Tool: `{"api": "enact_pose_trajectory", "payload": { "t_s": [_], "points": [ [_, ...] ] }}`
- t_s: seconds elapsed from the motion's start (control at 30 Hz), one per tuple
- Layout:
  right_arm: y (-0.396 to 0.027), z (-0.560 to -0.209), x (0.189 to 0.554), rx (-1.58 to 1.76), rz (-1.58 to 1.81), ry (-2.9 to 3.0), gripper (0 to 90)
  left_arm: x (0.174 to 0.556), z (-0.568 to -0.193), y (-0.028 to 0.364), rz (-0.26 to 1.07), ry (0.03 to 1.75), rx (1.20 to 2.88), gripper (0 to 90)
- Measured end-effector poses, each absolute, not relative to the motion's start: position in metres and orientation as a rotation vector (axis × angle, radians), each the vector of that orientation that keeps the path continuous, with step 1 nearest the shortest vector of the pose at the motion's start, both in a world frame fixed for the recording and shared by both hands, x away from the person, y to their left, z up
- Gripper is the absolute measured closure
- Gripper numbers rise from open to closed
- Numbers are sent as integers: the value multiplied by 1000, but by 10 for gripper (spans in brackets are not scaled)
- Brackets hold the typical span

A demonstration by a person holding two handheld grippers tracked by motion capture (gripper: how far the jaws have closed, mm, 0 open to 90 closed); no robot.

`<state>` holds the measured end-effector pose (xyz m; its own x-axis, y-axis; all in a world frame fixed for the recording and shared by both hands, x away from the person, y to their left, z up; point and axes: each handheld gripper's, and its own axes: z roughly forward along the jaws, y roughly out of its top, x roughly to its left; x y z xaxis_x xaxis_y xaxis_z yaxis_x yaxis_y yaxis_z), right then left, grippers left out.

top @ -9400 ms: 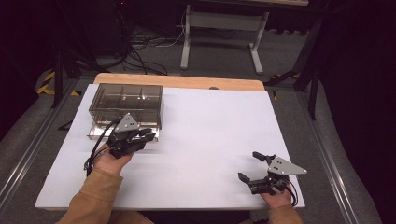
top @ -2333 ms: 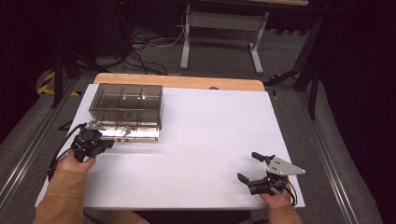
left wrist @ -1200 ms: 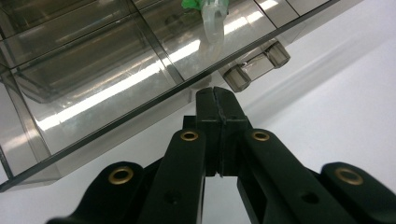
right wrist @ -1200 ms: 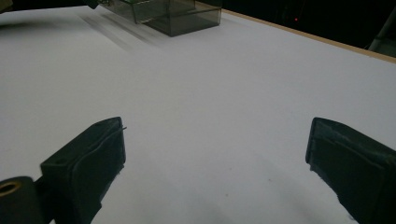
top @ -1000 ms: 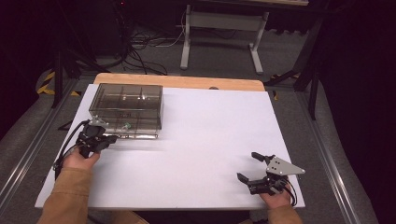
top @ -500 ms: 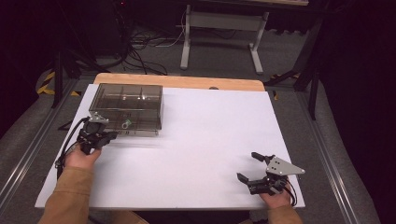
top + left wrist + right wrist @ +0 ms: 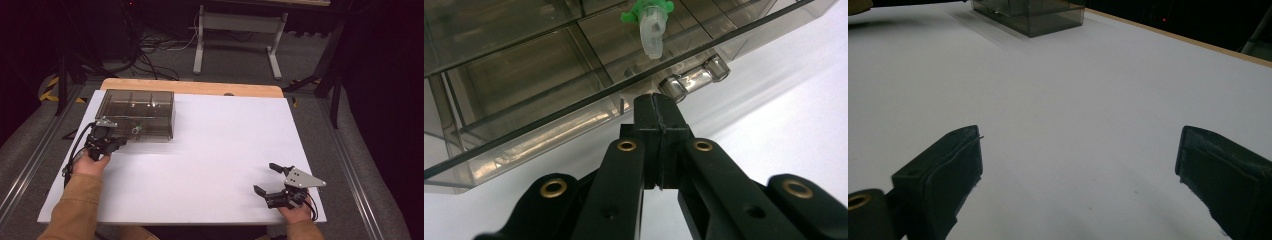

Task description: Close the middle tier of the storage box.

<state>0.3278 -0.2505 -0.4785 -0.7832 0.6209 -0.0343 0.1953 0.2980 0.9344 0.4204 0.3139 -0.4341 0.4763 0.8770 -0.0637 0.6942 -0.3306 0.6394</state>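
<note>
A smoky clear plastic compartment box stands at the table's back left. In the left gripper view, a small green-and-clear part lies inside one of its compartments. My left gripper is at the box's front left corner. Its jaws are shut with nothing between them, and the tips sit right at the box's front lip beside a clear latch. My right gripper rests near the front right of the table, open and holding nothing. Its two pads stand wide apart over bare white surface.
The white table top has a wooden strip along its far edge. In the right gripper view the box is far off at the top. Dark floor, cables and a desk frame lie beyond the table.
My left gripper moved left from the middle of the box's front, then edged in towards the front left corner. The right gripper has stayed where it was.
</note>
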Motion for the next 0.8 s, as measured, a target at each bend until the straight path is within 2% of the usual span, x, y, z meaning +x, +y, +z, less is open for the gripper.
{"api": "enact_pose_trajectory", "payload": {
  "t_s": [0.8],
  "points": [
    [-251, -478, 328, 732, 1479, 2180, 52, 444, -432, 308, 471, 1309, 2093, 898]
  ]
}}
